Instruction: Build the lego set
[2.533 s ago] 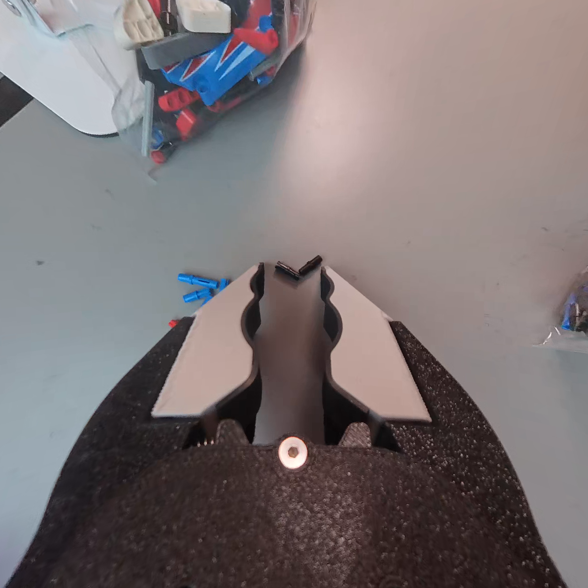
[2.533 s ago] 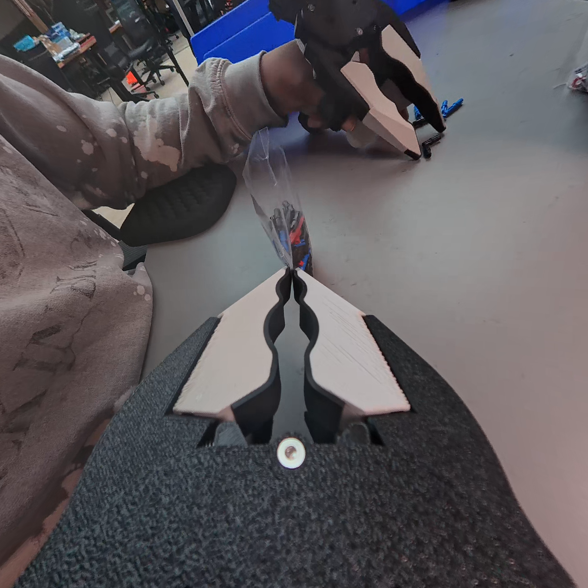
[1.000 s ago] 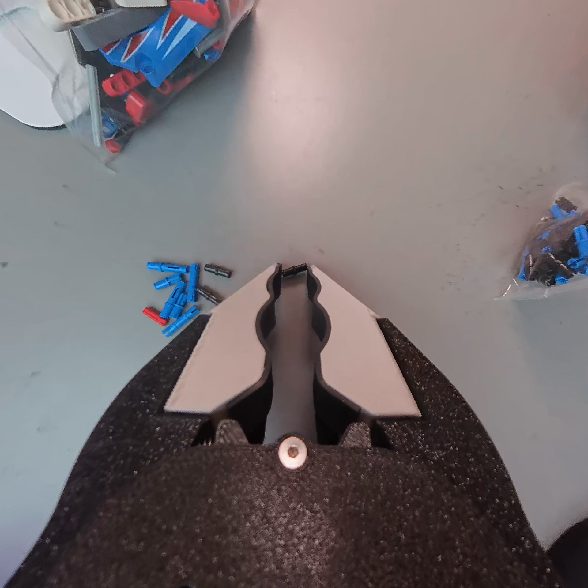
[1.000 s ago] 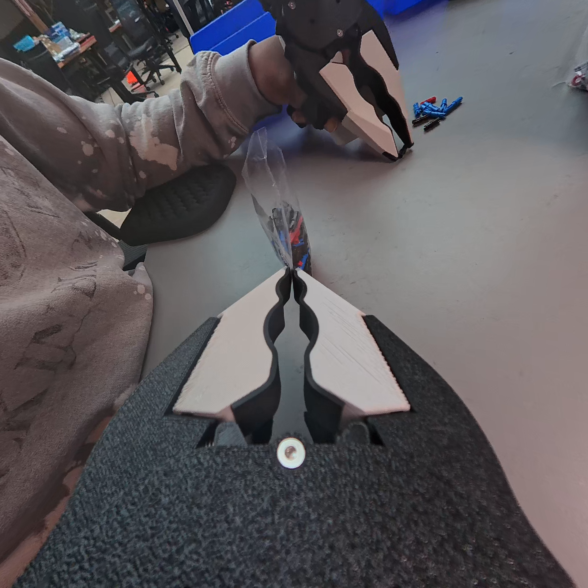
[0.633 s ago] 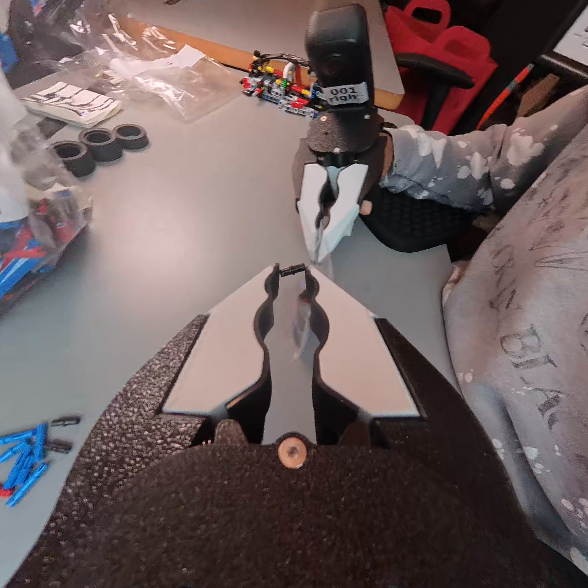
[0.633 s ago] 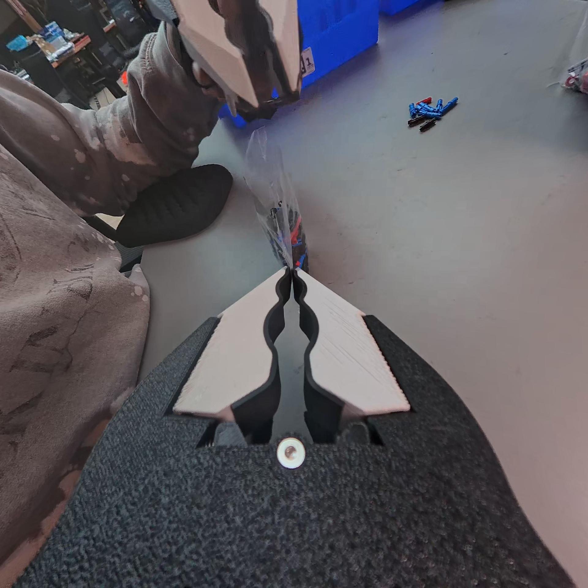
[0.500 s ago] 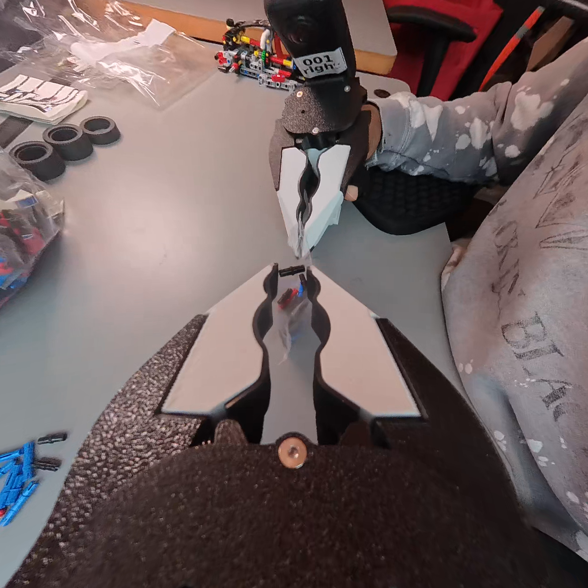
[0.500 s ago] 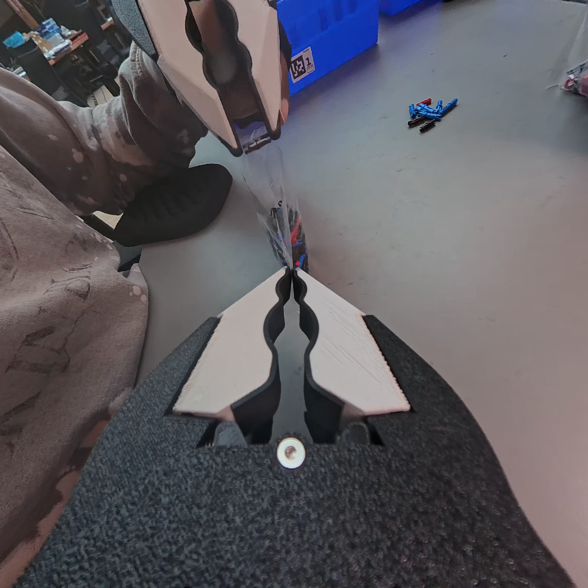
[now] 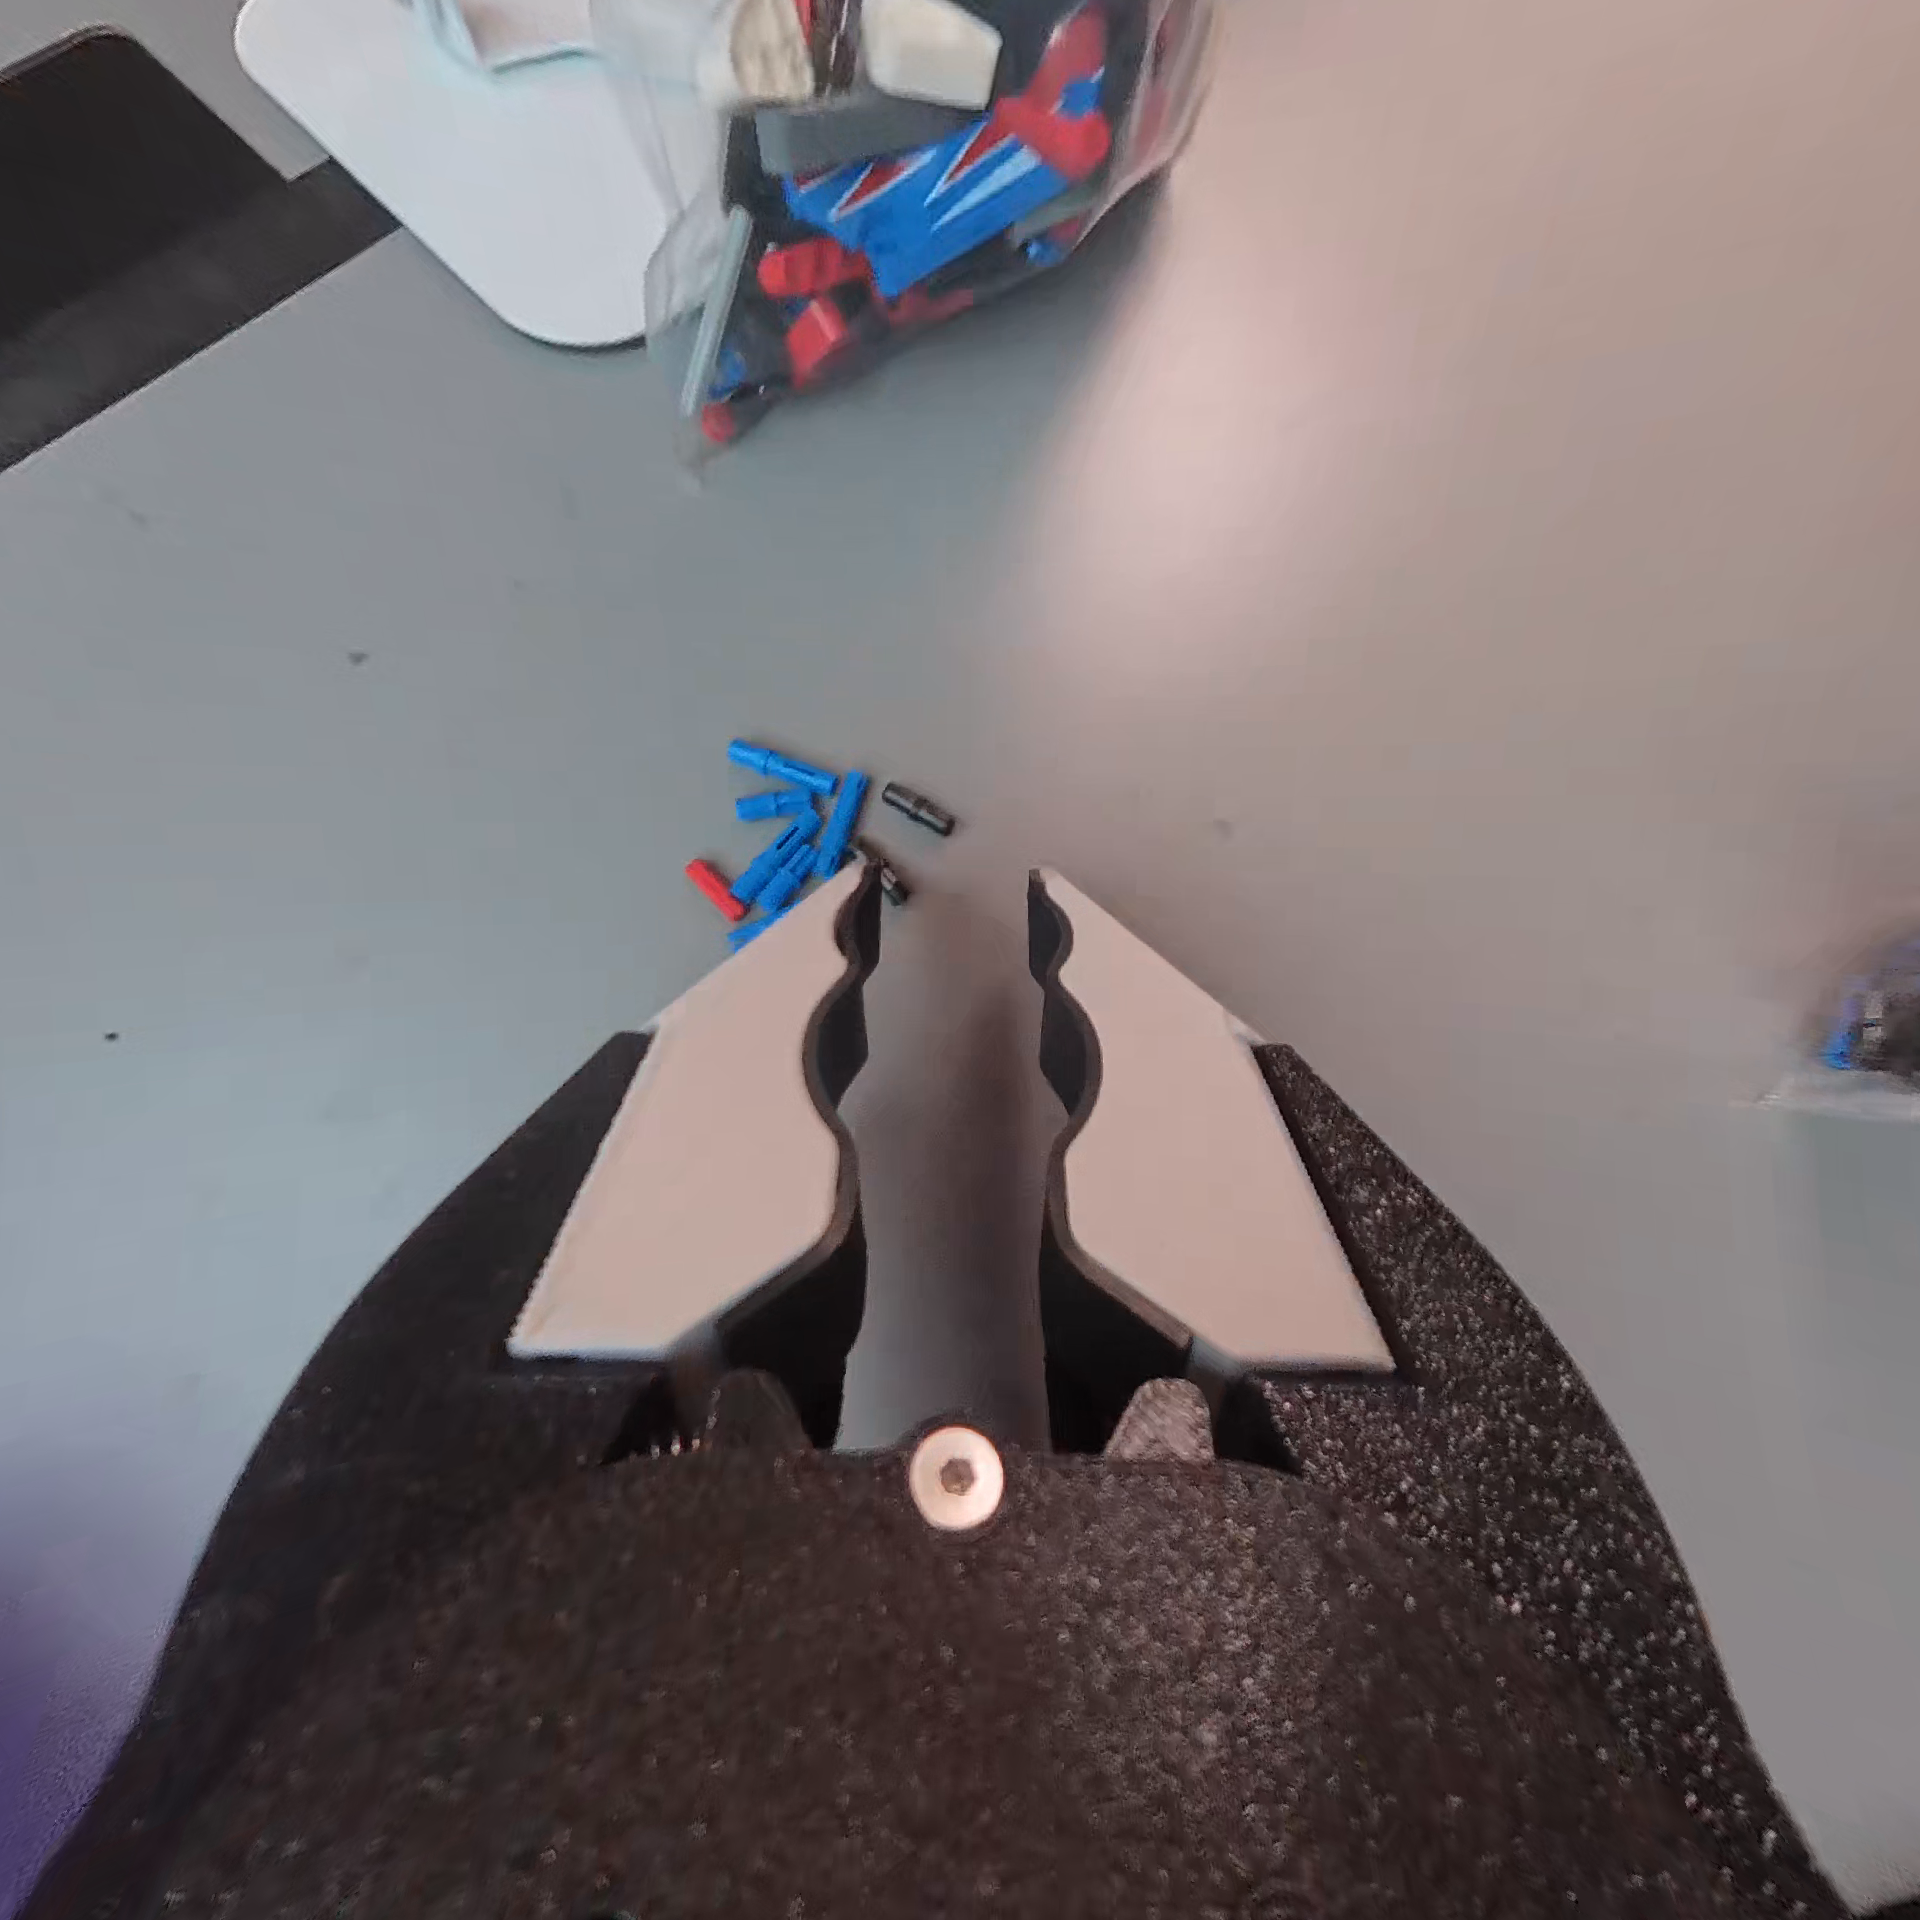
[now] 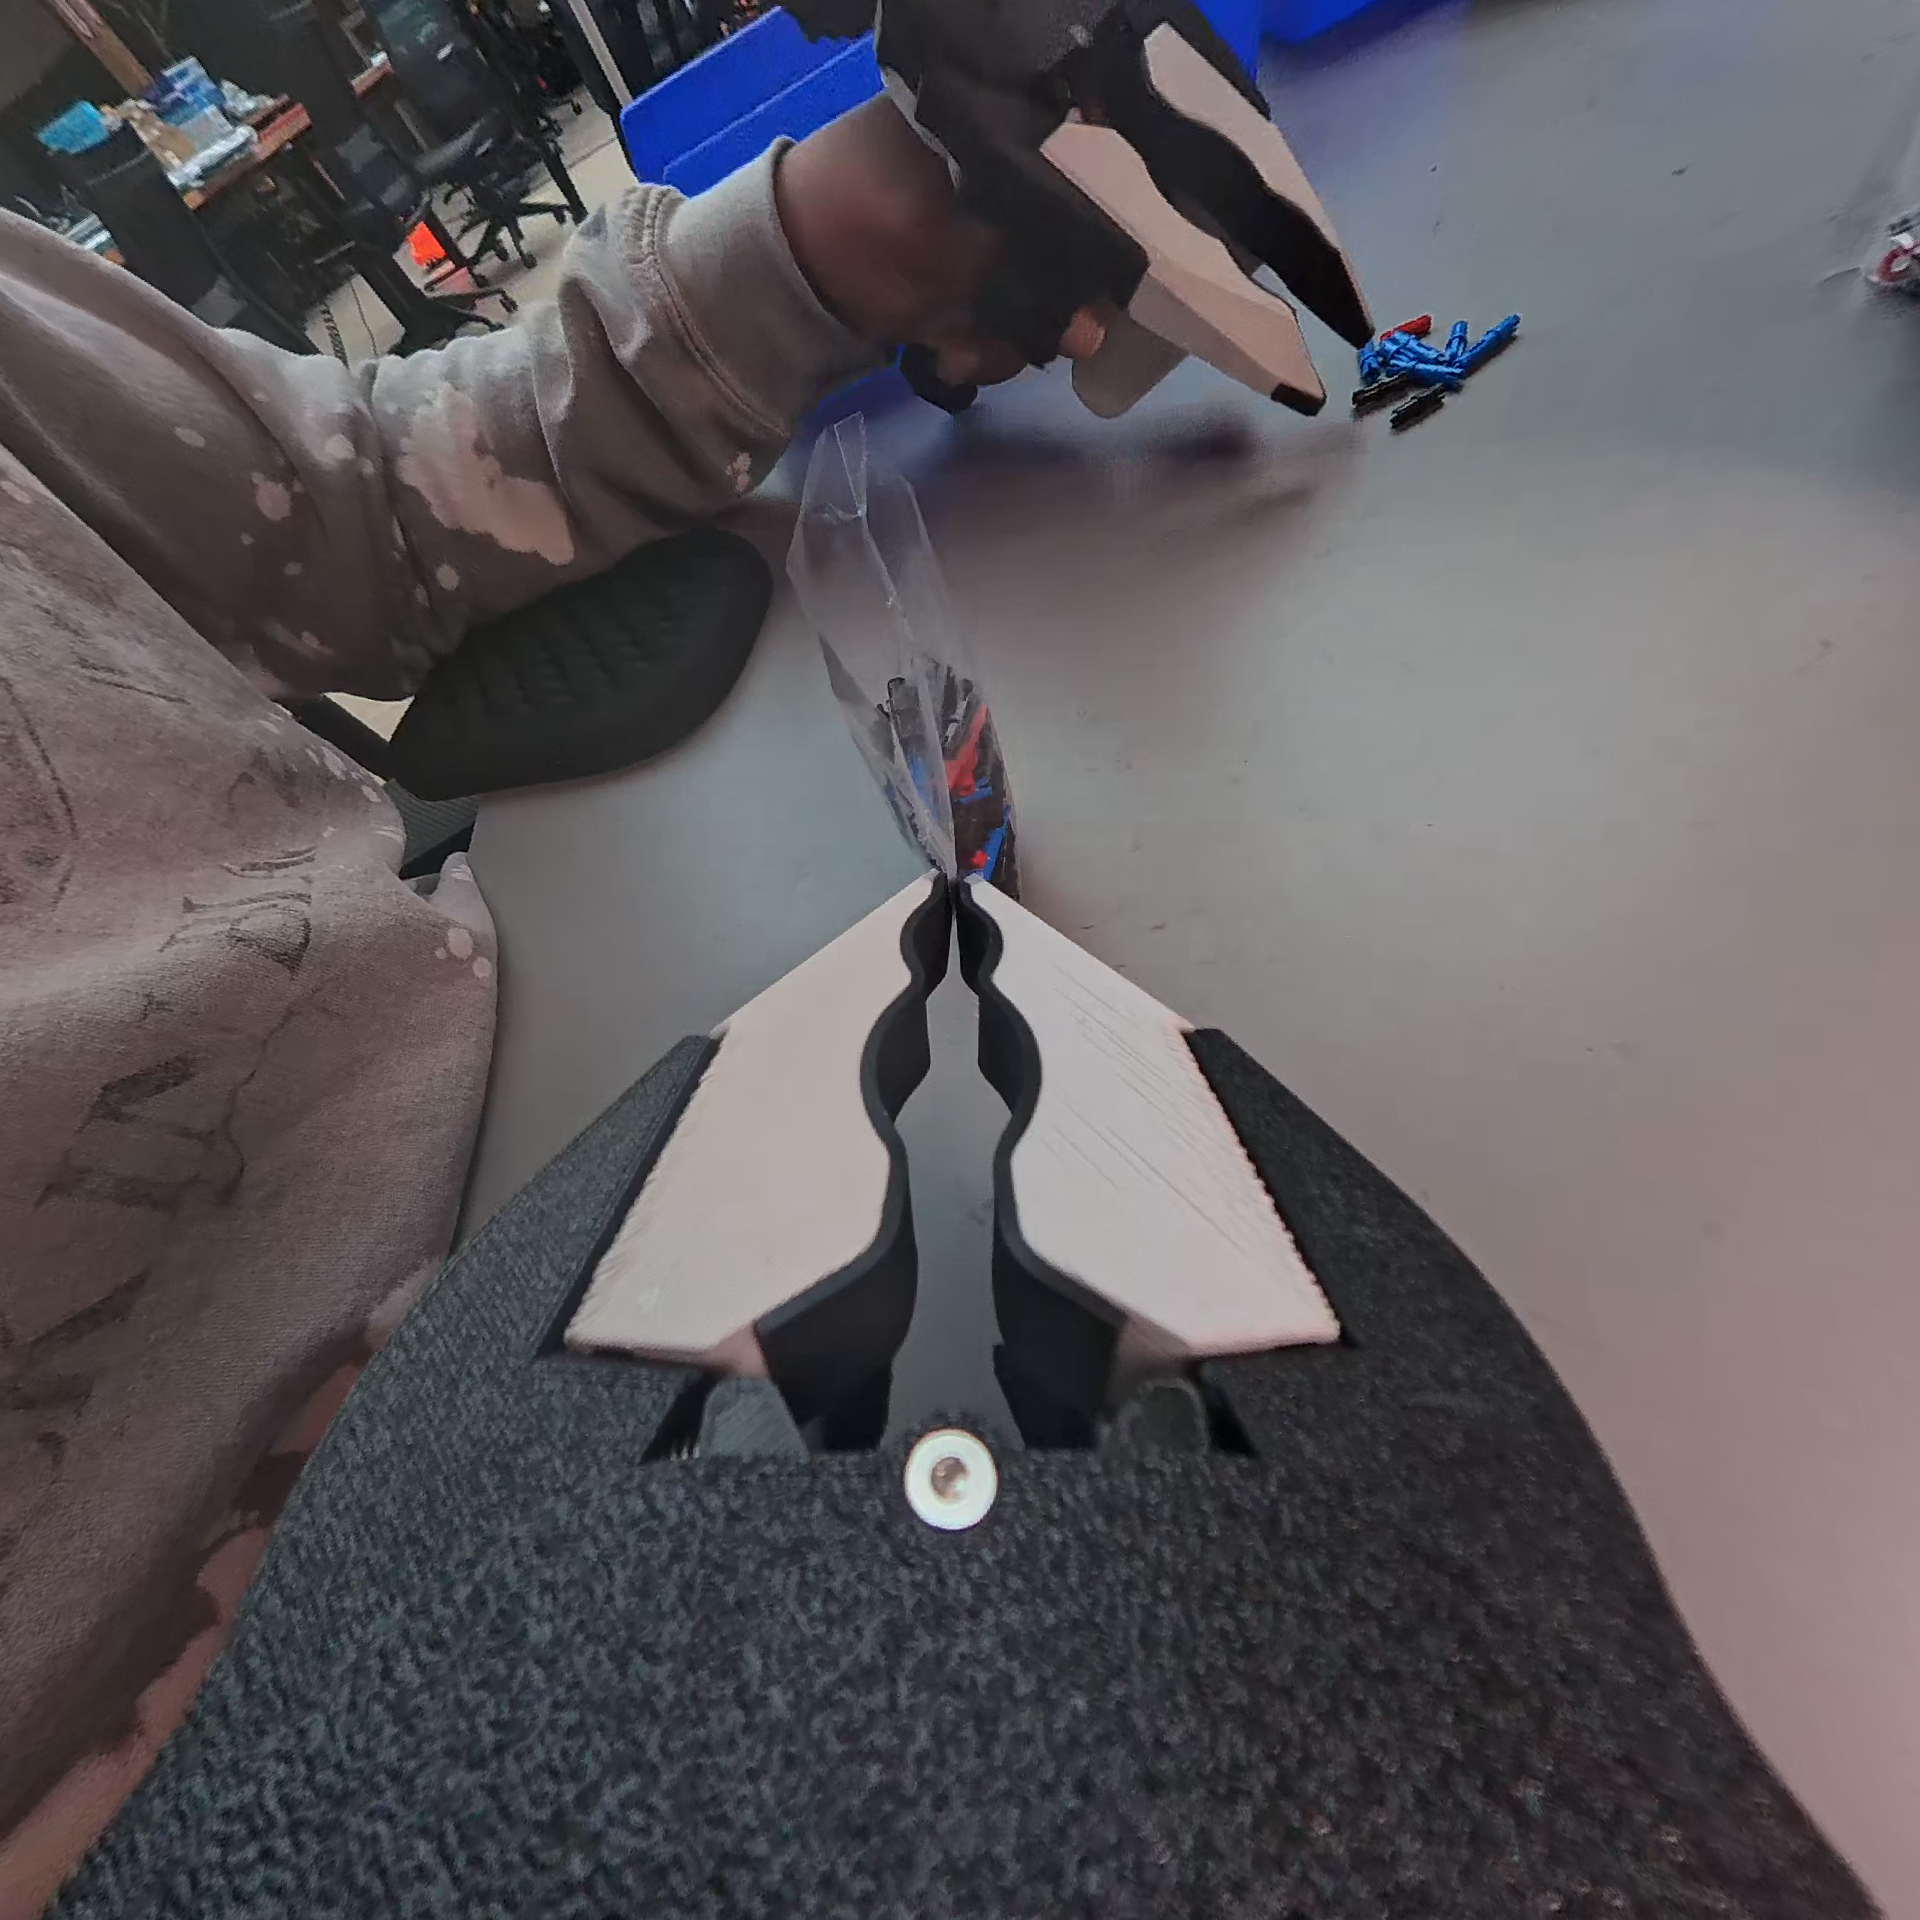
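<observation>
Left hand-held gripper (image 9: 951,883) released, jaws apart, w/ nothing btwn, just beside loose pins (image 9: 795,831) on grey surface (image 9: 1351,623). Right hand-held gripper (image 10: 954,883) clenched on small parts bag (image 10: 914,717), held upright.

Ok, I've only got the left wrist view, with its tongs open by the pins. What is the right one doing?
Observer: The right tongs are shut on the edge of a clear bag of small parts.
Operator: Is the bag lying flat?
Observer: No, it stands upright beyond the tips.
Operator: How low are my left tongs?
Observer: Seen from the right wrist view, the left tongs have their tips down near the table, just short of the pins.
</observation>
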Demonstrator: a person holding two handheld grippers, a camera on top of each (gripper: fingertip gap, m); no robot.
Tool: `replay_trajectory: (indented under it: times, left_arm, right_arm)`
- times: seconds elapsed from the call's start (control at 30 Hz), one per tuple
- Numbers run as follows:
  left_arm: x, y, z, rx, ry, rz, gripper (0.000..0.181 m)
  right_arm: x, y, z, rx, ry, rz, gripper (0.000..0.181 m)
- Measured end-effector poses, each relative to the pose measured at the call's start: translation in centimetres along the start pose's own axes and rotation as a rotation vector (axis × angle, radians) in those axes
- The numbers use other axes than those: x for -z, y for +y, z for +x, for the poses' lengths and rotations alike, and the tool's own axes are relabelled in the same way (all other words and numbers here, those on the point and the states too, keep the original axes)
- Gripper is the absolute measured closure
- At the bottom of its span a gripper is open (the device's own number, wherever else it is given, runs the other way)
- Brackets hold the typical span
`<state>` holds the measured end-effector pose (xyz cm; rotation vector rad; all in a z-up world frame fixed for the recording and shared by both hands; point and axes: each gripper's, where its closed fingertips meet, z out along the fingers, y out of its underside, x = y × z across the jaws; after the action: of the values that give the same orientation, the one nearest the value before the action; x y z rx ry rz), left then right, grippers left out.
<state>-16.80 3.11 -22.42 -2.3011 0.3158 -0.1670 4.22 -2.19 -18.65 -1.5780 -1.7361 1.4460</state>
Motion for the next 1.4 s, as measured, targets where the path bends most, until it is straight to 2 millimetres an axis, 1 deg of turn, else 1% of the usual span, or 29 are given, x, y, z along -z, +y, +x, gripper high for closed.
replay_trajectory:
  times: [0.03,0.07,0.1,0.33,0.57,0.7,0.8,0.9,0.93,1.1,1.17,1.3,1.33,1.37,1.4]
  left_arm:
    - [-0.4,0.6,-0.6,-0.027,-0.047,-0.033,0.153]
    - [-0.6,0.9,-1.2,-0.049,-0.087,-0.053,0.154]
    - [-0.7,1.0,-1.4,-0.058,-0.099,-0.051,0.155]
    - [-0.8,0.7,-2.1,-0.02,-0.105,-0.044,0.17]
    - [-0.6,1.0,-1.8,-0.089,-0.106,-0.071,0.177]
    - [0.1,0.6,-1.4,-0.114,-0.086,-0.046,0.168]
    - [0.0,1.1,-1.9,-0.101,-0.085,-0.077,0.155]
    - [-0.5,1.2,-2.1,-0.06,-0.06,-0.06,0.152]
    - [-0.6,1.3,-2.1,-0.047,-0.044,-0.062,0.154]
    - [-0.5,1.6,-1.4,-0.036,0.017,-0.08,0.17]
    - [-0.4,1.7,-1.0,-0.056,0.023,-0.09,0.172]
    - [-0.2,1.7,-1.0,-0.07,0.019,-0.091,0.177]
    - [0.0,1.3,-0.6,-0.064,0.036,-0.068,0.177]
    - [0.4,0.6,0.2,-0.051,0.078,-0.029,0.177]
    - [1.1,-0.6,1.7,-0.044,0.151,0.024,0.177]
  right_arm:
    - [0.0,0.0,0.0,-0.001,-0.001,0.0,0.181]
    - [0.0,0.0,0.0,-0.001,-0.002,0.0,0.181]
    - [0.0,0.0,0.0,-0.002,-0.003,0.0,0.181]
    - [0.1,0.0,-0.1,-0.005,-0.009,0.001,0.181]
    - [0.1,0.0,-0.1,-0.004,-0.006,-0.001,0.181]
    - [0.1,0.0,0.0,-0.006,-0.008,0.0,0.181]
    - [0.1,0.0,-0.1,-0.006,-0.009,0.0,0.181]
    - [0.1,0.1,-0.1,-0.005,-0.01,-0.003,0.181]
    - [0.1,0.1,-0.1,-0.006,-0.01,-0.003,0.181]
    - [0.1,0.1,-0.1,-0.005,-0.01,-0.004,0.181]
    - [0.1,0.1,-0.1,-0.008,-0.011,-0.003,0.181]
    - [0.1,0.1,-0.1,-0.007,-0.013,-0.003,0.181]
    - [0.1,0.1,-0.1,-0.007,-0.012,-0.002,0.181]
    - [0.2,0.1,-0.1,-0.005,-0.01,-0.002,0.181]
    - [0.2,0.1,0.0,-0.006,-0.007,-0.001,0.181]
